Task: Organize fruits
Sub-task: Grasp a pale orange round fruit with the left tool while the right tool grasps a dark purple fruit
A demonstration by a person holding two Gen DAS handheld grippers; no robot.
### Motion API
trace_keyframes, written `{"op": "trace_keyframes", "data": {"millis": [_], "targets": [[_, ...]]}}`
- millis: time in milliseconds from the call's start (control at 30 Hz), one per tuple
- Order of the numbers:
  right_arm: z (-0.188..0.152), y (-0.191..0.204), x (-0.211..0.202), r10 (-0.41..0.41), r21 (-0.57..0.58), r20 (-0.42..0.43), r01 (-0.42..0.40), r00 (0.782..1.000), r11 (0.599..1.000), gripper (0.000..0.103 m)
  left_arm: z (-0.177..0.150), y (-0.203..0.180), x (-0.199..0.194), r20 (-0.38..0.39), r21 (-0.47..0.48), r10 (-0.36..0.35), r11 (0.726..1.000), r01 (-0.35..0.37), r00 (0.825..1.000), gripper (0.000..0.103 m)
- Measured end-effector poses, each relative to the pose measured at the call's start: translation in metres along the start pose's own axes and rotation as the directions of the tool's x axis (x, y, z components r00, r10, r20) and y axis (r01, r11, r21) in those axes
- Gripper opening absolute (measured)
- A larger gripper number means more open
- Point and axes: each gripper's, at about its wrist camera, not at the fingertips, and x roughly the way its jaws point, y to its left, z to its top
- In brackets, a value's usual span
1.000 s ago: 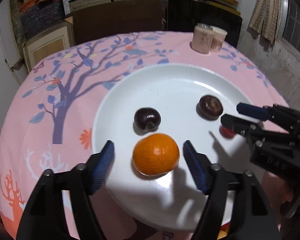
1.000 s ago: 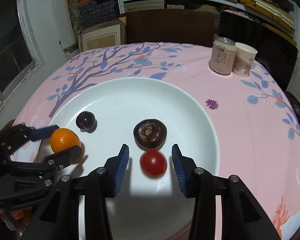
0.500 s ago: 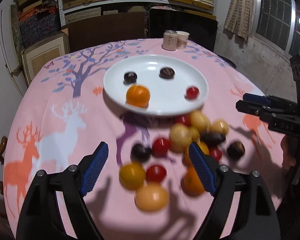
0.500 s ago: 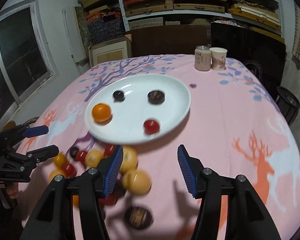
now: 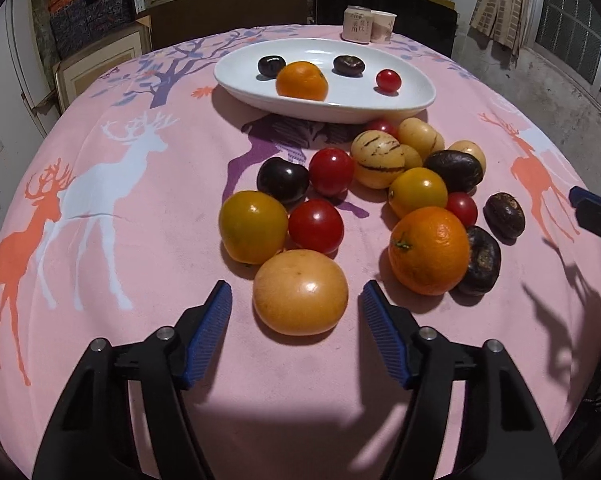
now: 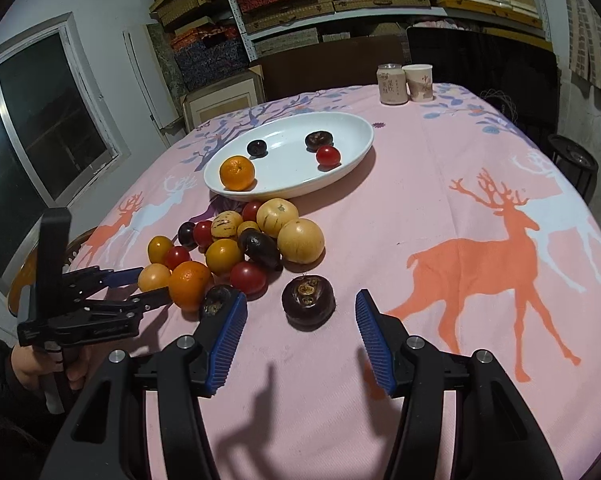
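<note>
Left hand-held gripper (image 5: 296,320) gapes wide around a round yellow-orange fruit (image 5: 300,292), apparently untouching; right hand-held gripper (image 6: 300,326) spread empty near a dark brown round fruit (image 6: 308,306).

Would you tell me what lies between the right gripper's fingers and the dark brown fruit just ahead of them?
Only bare pink tablecloth: in the right wrist view, the open right gripper faces the dark brown fruit.

We see a pink tablecloth (image 6: 440,208) printed with orange and white deer and a purple-blue tree. The plate (image 5: 412,98) is plain white, holding an orange mandarin (image 5: 301,81), a red tomato (image 5: 388,80) and two dark purple-brown fruits. Our grippers' pads (image 5: 210,340) are ribbed blue on black arms. One pale yellow fruit (image 5: 377,159) bears dark stripes.
</note>
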Motion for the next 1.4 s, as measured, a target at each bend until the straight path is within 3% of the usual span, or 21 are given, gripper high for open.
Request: {"op": "trace_keyframes", "data": {"millis": [167,233,300,667,867,1400], "targets": [[-0.003,-0.004,0.001,-0.006,0.009,-0.013,0.006,1.000,1.000,0.057,0.001,-0.001,0.001,0.006,0.006,-0.001,1.000,0.001,1.000,0.064],[-0.003,-0.002,0.005,-0.002,0.003,-0.025,0.002,1.000,1.000,0.057,0.000,0.000,0.000,0.020,0.007,-0.007,1.000,0.007,1.000,0.050],[-0.004,-0.001,0.008,-0.007,-0.007,-0.033,0.006,0.999,1.000,0.057,0.000,-0.001,-0.002,0.034,0.007,-0.010,1.000,0.010,0.999,0.044],[-0.007,0.003,0.034,-0.053,-0.044,-0.113,0.048,0.992,0.998,0.057,-0.002,0.010,-0.018,0.118,-0.052,-0.047,0.997,0.053,0.992,0.044],[0.003,0.013,0.054,-0.109,-0.109,-0.134,0.095,0.985,0.990,0.057,-0.003,0.012,-0.019,0.128,-0.066,-0.057,0.996,0.066,0.990,0.044],[0.010,0.018,0.083,-0.124,-0.108,-0.192,0.105,0.973,0.989,0.050,-0.004,0.015,-0.020,0.135,-0.073,-0.072,0.994,0.083,0.988,0.044]]}}
